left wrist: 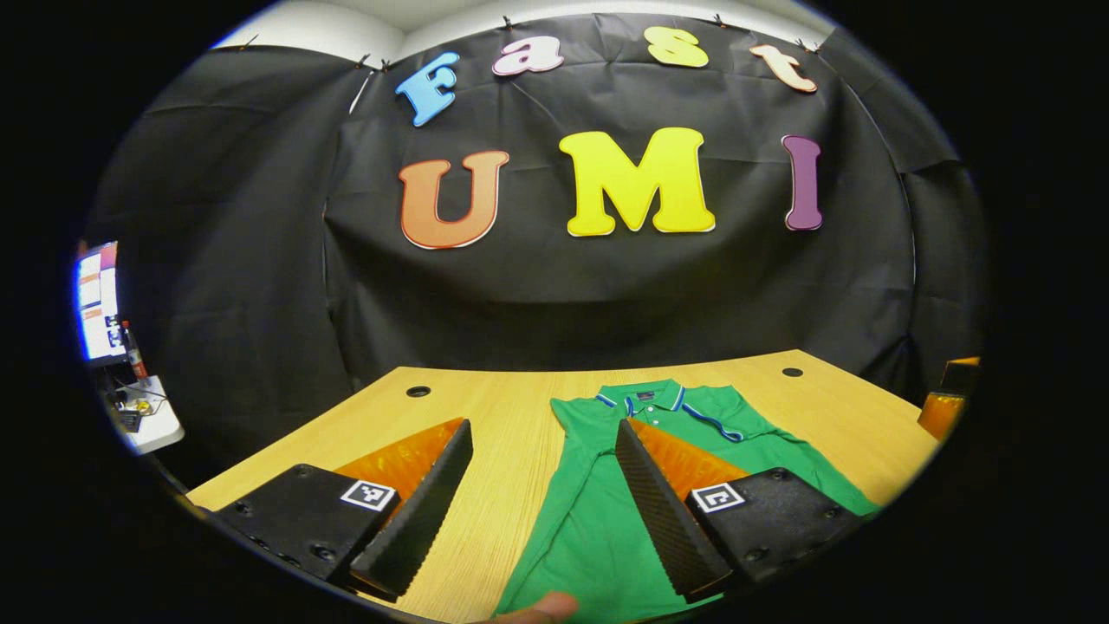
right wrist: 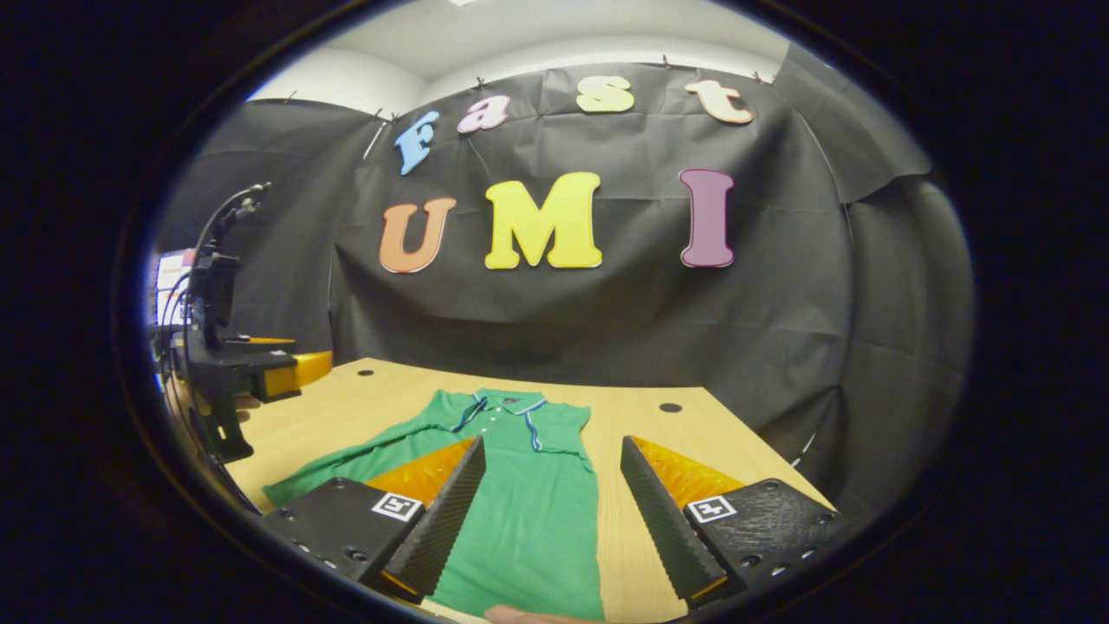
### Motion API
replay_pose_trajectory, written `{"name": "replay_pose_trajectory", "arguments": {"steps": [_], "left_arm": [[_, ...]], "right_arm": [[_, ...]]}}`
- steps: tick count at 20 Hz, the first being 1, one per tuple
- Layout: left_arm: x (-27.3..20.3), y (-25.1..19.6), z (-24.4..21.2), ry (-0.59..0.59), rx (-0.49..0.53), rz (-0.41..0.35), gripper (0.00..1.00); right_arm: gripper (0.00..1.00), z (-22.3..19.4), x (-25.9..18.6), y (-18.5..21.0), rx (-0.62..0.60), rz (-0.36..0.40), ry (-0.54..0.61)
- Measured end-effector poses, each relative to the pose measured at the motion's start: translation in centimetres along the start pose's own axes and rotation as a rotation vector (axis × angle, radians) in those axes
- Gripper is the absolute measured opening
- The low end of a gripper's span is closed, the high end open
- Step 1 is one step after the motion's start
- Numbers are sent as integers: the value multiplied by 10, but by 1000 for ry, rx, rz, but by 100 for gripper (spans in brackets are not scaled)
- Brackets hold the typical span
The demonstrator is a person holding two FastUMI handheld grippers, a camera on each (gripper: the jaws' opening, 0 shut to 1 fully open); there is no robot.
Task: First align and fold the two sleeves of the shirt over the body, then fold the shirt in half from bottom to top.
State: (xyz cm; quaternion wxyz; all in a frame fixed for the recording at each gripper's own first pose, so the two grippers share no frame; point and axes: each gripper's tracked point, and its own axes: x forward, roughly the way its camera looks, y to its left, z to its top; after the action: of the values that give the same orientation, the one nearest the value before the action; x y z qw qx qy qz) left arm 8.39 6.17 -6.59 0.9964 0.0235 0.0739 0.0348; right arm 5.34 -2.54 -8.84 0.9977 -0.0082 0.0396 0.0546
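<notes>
Shirt count was one: a green polo shirt [right wrist: 528, 511] with a blue-and-white-trimmed collar lay flat on the pale wooden surface [left wrist: 511, 451], collar toward the black cloth wall. Two hand-held grippers hovered above it, the left hand-held gripper [left wrist: 544, 485] and right hand-held gripper [right wrist: 552, 503], both with fingers spread apart, holding nothing.

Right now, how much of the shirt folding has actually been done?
Hardly any, by the look of it. The green shirt lies full length on the table, collar at the far end, so the bottom-to-top fold is left. One sleeve spreads out sideways, unfolded; the other I cannot judge. The left gripper and right gripper are both open above it, holding nothing.
</notes>
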Motion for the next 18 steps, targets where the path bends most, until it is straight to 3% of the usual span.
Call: {"name": "replay_pose_trajectory", "arguments": {"steps": [7, 13, 18], "left_arm": [[-63, 9, -36, 18, -32, -5, 100], [-75, 6, -88, 73, -29, -34, 100], [-76, 4, -136, 149, 29, -38, 100]], "right_arm": [[95, -36, -39, -1, -68, -14, 45], [95, -78, -53, -3, -50, -12, 118], [96, -137, -43, -17, -57, -62, 239]]}}
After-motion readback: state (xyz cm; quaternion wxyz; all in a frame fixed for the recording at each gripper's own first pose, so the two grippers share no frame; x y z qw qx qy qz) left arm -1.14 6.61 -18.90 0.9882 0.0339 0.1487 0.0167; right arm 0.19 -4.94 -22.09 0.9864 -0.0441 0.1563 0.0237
